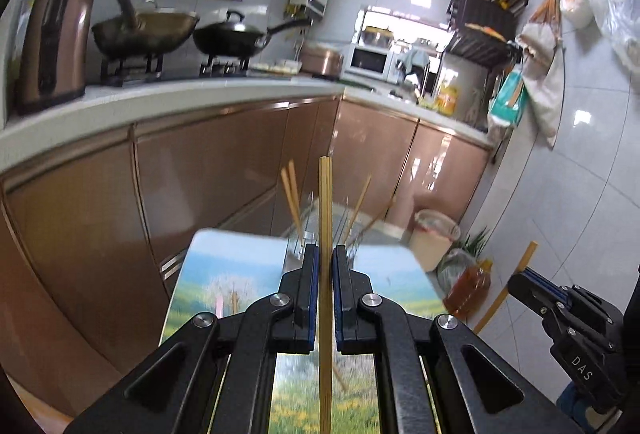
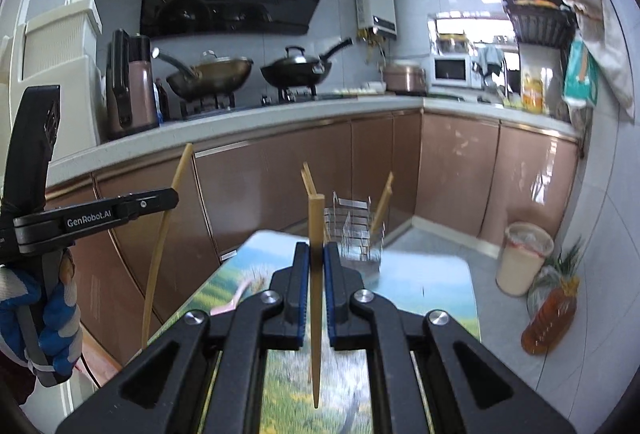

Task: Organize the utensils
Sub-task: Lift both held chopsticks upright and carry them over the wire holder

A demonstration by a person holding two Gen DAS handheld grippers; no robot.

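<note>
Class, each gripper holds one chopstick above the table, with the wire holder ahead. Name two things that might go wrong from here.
1. The left gripper and right gripper each pinch a chopstick mid-length; it may pivot or slip.
2. Chopsticks already lean in the wire holder; a newcomer may knock them or tip it.

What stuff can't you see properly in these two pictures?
- Left wrist view: the lower end of the chopstick held by the left gripper runs off the bottom edge.
- Left wrist view: the wire utensil rack is blurred and partly hidden behind the jaws.
- Right wrist view: the picture on the table is blurred and covered by the right gripper.
- Both views: labels on the counter bottles are too small.
</note>
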